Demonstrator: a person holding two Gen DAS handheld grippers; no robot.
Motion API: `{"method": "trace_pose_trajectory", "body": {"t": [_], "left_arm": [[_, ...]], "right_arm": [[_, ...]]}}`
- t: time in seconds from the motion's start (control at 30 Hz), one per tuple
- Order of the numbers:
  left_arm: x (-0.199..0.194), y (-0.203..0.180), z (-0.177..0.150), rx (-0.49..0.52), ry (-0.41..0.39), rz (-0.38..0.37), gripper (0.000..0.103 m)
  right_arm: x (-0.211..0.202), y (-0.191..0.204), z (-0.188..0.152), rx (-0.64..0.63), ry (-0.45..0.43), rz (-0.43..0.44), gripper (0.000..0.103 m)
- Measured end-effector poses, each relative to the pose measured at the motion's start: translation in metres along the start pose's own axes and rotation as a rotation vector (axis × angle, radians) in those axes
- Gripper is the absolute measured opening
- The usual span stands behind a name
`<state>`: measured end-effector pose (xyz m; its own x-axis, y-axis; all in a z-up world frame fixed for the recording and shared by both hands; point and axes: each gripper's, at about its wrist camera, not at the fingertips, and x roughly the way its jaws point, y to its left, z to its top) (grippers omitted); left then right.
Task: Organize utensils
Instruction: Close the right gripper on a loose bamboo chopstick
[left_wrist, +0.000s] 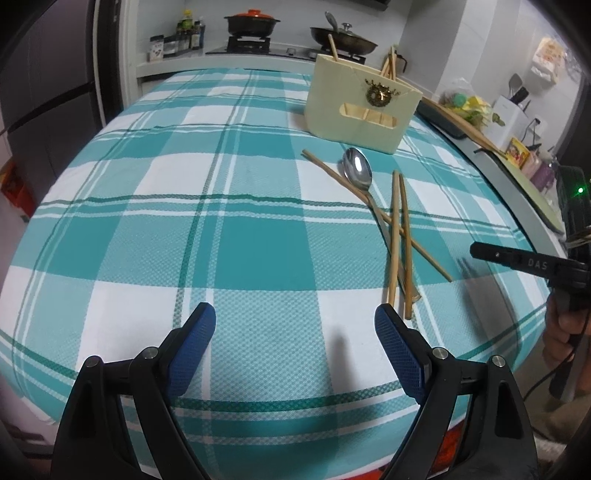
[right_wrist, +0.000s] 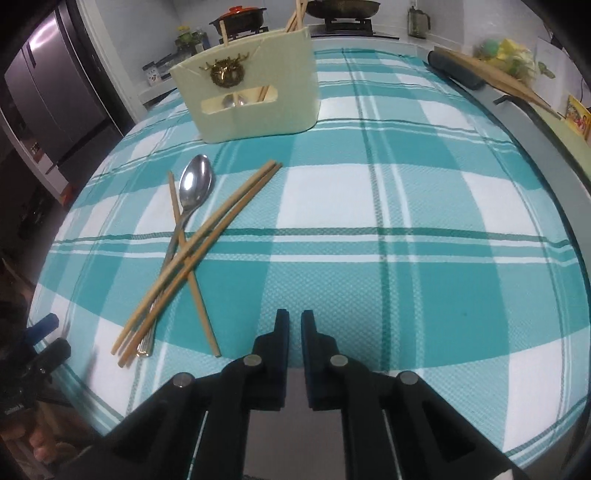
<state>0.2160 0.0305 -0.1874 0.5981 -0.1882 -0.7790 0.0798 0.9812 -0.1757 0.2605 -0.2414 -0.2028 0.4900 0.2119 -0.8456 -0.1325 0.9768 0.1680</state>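
Nearest to us, the left hand-held gripper (left_wrist: 295, 321) stands wide open over the checked cloth (left_wrist: 236, 236) of the counter, with nothing between its blue pads (left_wrist: 195, 339). The right hand-held gripper (right_wrist: 293, 325) has its jaws almost together and empty; it hangs above bare cloth, to the right of the pile.

A little further lie the loose utensils: the metal spoon (right_wrist: 194, 188) with its bowl up, and three wooden chopsticks (right_wrist: 207, 236) that cross over its handle. Two of them lie side by side, the third one (right_wrist: 192, 266) crosses them both.

Behind them stands the cream utensil holder (right_wrist: 247, 92), upright, and already some chopsticks and a spoon are inside it.

We judge that the next step is to pick one piece from the pile. For this we should first open the right hand-held gripper, because closed it cannot take anything. It is better to begin with the two chopsticks on top, and to grip them at a free end, away from the crossing, so the spoon under them is not dragged. The spoon we should leave for last, when its handle is free.
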Motion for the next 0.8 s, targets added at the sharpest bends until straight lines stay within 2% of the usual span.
{"method": "trace_pose_trajectory", "body": {"t": [0.13, 0.23, 0.33, 0.43, 0.57, 0.67, 0.73, 0.8], "left_arm": [[-0.002, -0.002, 0.001, 0.002, -0.001, 0.005, 0.089], [-0.007, -0.004, 0.0, 0.008, -0.015, 0.01, 0.089], [-0.008, -0.003, -0.003, 0.006, -0.009, 0.015, 0.089], [-0.008, 0.0, -0.007, 0.003, -0.004, 0.02, 0.089], [-0.007, 0.006, -0.009, -0.015, 0.0, 0.02, 0.089], [-0.001, 0.005, -0.009, -0.02, 0.013, 0.004, 0.089], [0.004, 0.0, -0.008, -0.007, 0.024, -0.001, 0.089], [0.005, -0.005, -0.008, 0.009, 0.025, -0.007, 0.089]], "right_arm": [[-0.006, 0.027, 0.005, -0.002, -0.007, 0.177, 0.009], [0.012, 0.062, 0.01, -0.026, -0.001, 0.258, 0.024], [0.028, 0.091, 0.019, -0.132, -0.037, 0.237, 0.024], [0.049, 0.098, 0.023, -0.18, 0.02, 0.178, 0.02], [0.039, 0.064, 0.016, -0.113, 0.061, 0.171, 0.017], [0.025, 0.038, 0.004, -0.141, 0.048, 0.026, 0.018], [0.012, 0.019, -0.002, -0.121, 0.023, 0.043, 0.023], [-0.006, 0.005, -0.006, -0.08, -0.004, 0.078, 0.024]]}}
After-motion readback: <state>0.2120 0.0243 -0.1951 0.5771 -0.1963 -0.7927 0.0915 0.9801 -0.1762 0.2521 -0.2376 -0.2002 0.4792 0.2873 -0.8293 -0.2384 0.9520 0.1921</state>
